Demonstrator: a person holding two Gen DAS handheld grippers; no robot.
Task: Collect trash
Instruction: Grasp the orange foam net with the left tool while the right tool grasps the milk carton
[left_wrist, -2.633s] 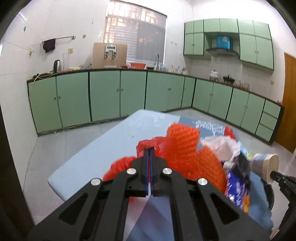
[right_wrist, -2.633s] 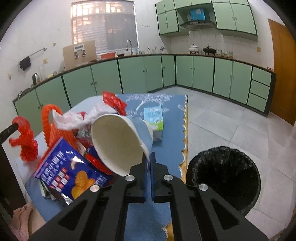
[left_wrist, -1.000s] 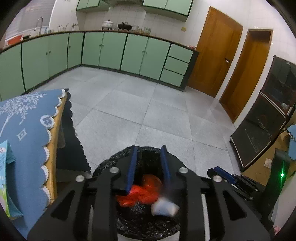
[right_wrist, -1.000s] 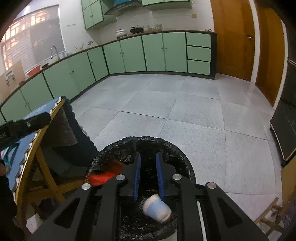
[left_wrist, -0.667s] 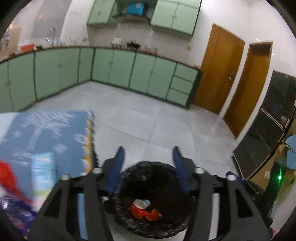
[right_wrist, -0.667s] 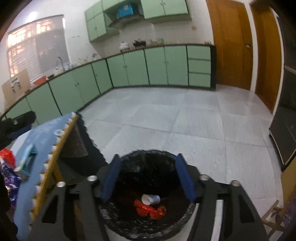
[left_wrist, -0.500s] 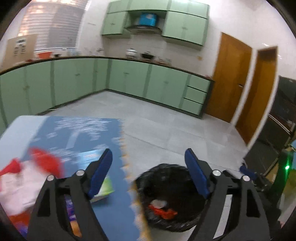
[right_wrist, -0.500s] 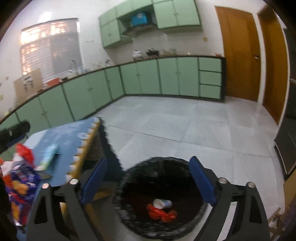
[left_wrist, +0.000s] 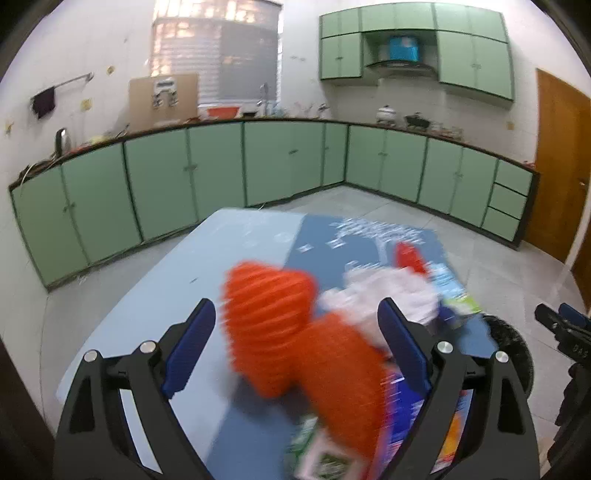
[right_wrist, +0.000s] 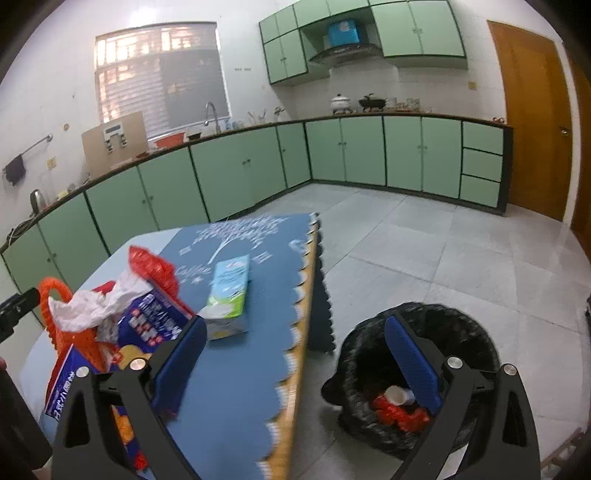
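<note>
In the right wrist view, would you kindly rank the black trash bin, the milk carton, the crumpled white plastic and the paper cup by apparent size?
1. Black trash bin
2-3. Milk carton and crumpled white plastic: similar, so unranked
4. Paper cup, lying inside the bin

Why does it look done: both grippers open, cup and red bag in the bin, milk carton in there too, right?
Not the carton. The right wrist view shows the milk carton lying on the blue table cloth. The bin holds only the paper cup and red bag. Left gripper and right gripper are both open.
</note>
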